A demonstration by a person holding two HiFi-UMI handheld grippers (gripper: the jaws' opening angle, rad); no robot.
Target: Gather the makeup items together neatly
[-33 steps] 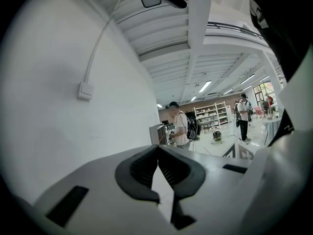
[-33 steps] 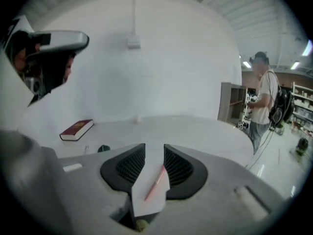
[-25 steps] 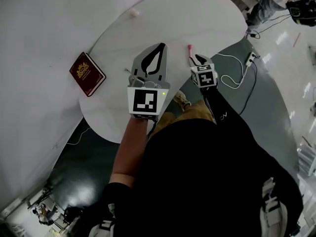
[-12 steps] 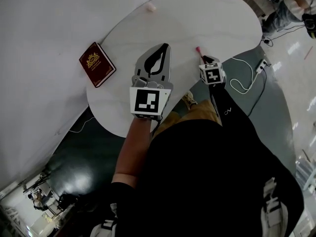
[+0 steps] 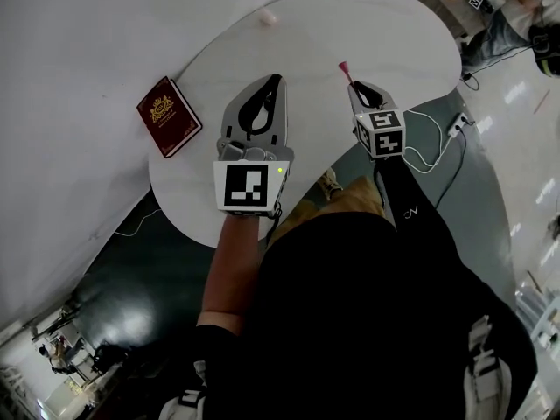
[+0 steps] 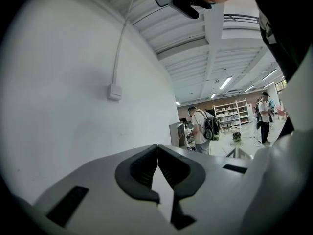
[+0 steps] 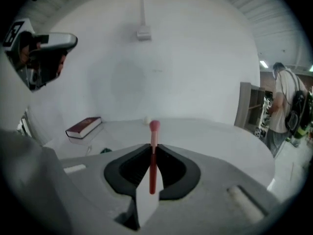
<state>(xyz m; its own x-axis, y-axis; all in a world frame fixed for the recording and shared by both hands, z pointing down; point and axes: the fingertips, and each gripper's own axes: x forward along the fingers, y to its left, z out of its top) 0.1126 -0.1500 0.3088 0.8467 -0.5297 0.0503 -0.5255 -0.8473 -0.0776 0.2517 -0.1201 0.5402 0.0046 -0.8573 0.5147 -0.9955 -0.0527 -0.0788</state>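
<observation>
A thin red makeup brush (image 7: 153,166) with a pink tip (image 5: 344,66) sticks out forward between the pads of my right gripper (image 7: 152,147). Its jaws have just been closing and now pinch the handle. In the head view the right gripper (image 5: 355,86) hangs over the near right part of the round white table (image 5: 385,33). A small pale round item (image 5: 268,16) lies at the table's far edge, also visible as a pale item (image 7: 146,120) past the brush. My left gripper (image 5: 273,80) hovers over the table's middle. In its own view the left gripper (image 6: 157,149) is shut with nothing in it.
A dark red book (image 5: 169,116) lies at the table's left edge, and the book (image 7: 84,127) also shows in the right gripper view. A white wall stands behind the table. A white cable and plug (image 5: 446,129) lie on the floor to the right. People stand further off (image 6: 201,129).
The brush lay on the table in front of the right gripper; now the jaws hold it and it is lifted off the table. The left gripper shifted a little.
</observation>
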